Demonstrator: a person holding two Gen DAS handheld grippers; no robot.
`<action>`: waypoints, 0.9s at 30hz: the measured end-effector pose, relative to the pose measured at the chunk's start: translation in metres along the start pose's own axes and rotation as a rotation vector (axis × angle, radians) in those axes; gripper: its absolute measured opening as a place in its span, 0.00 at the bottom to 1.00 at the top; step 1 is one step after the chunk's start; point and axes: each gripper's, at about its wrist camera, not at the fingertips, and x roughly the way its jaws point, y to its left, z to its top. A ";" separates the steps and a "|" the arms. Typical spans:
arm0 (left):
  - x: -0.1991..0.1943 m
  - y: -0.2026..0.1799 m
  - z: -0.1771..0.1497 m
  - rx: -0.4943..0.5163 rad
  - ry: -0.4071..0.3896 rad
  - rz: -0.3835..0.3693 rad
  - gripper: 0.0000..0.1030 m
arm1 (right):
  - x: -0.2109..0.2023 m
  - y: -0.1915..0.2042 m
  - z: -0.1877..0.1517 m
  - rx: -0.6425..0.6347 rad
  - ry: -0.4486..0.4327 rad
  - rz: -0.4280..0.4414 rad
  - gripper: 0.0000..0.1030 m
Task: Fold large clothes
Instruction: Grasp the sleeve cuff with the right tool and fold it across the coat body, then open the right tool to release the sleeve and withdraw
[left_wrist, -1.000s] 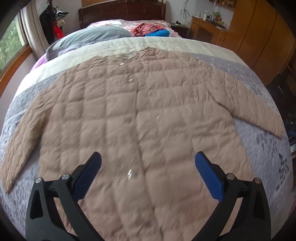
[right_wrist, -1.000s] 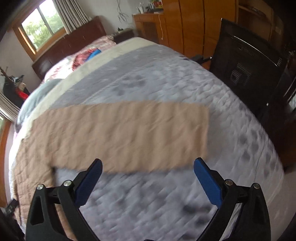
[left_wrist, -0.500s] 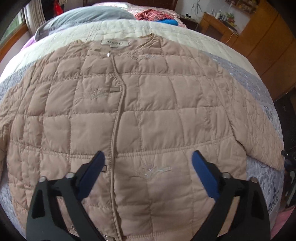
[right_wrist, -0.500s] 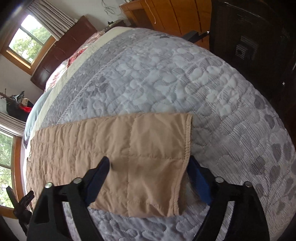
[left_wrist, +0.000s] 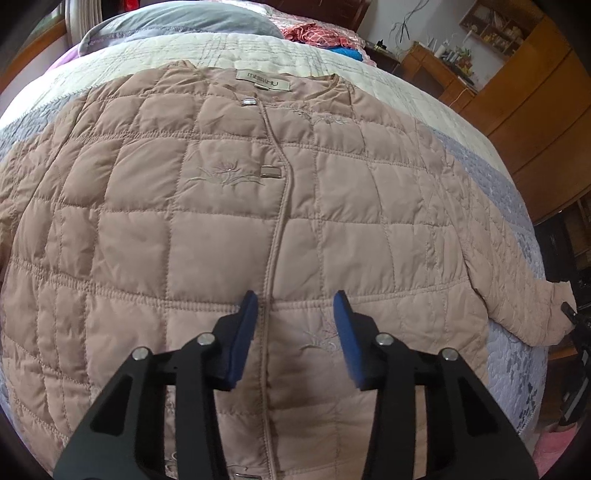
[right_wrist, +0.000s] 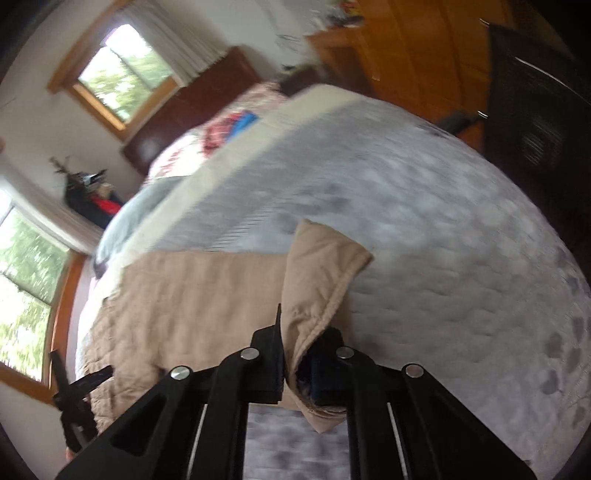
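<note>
Jacket (left_wrist: 221, 229), a beige quilted one, lies flat and face up on the bed (left_wrist: 517, 373), hem near, collar far, sleeves spread out to left and right. Nearest in the left wrist view, the left gripper (left_wrist: 295, 332) hangs over the lower front of the jacket, just right of the placket; its jaws are half open and closing, with only the flat cloth below them and nothing pinched that I can see. In the right wrist view the right gripper (right_wrist: 295, 354) is closed tight on the cuff (right_wrist: 317, 288) of the right sleeve, and the cuff end stands up from the quilt. From this grip the sleeve (right_wrist: 199, 295) runs away to the left toward the body, so its long axis lies across the bed. I judge the coming move is to carry the cuff along this axis, over onto the chest; the right hand is the one to do it. Farther off are a pillow (left_wrist: 192, 18) and the headboard (right_wrist: 192, 107).
</note>
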 end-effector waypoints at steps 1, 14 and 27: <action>0.000 0.000 -0.001 -0.003 -0.003 -0.003 0.34 | 0.004 0.016 0.000 -0.020 0.005 0.031 0.10; -0.014 0.018 -0.008 0.038 -0.027 0.031 0.29 | 0.109 0.189 -0.031 -0.270 0.161 0.156 0.09; -0.022 -0.008 -0.011 0.064 -0.043 -0.042 0.35 | 0.111 0.181 -0.035 -0.230 0.157 0.231 0.38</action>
